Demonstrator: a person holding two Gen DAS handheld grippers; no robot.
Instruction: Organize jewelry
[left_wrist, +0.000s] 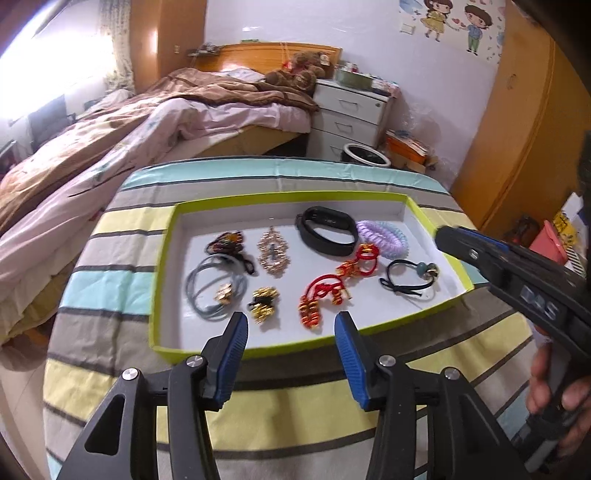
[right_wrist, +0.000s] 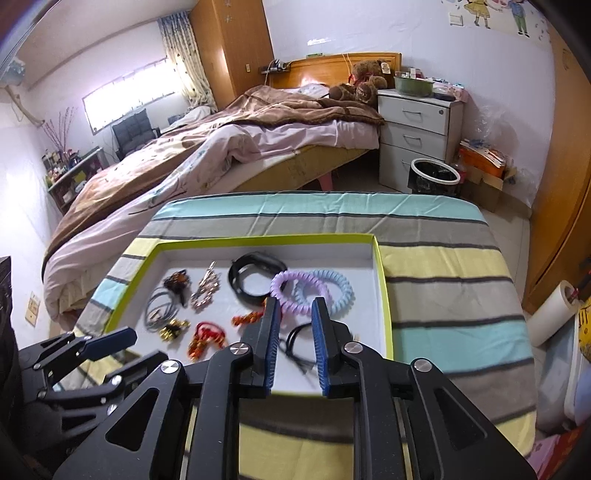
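A shallow white tray with a lime-green rim (left_wrist: 295, 195) (right_wrist: 258, 238) lies on a striped cloth and holds the jewelry. In it are a black wristband (left_wrist: 327, 230) (right_wrist: 255, 275), purple and blue spiral hair ties (left_wrist: 384, 236) (right_wrist: 314, 290), red knotted bracelets with gold beads (left_wrist: 325, 291), a gold pendant (left_wrist: 272, 251), grey hair ties (left_wrist: 212, 288), a black-and-gold clip (left_wrist: 263, 304) and a black hair tie with a teal bead (left_wrist: 410, 277). My left gripper (left_wrist: 291, 317) stands open over the tray's near rim, empty. My right gripper (right_wrist: 296, 302) is open above the black hair tie (right_wrist: 299, 347), gripping nothing.
The striped cloth (right_wrist: 443, 258) covers the table. Behind it stand a bed (right_wrist: 240, 147), a white drawer unit (right_wrist: 417, 133) and a black bin (right_wrist: 434, 177). A wooden wardrobe (left_wrist: 517, 129) is on the right. A hand (left_wrist: 554, 391) holds the right gripper's handle.
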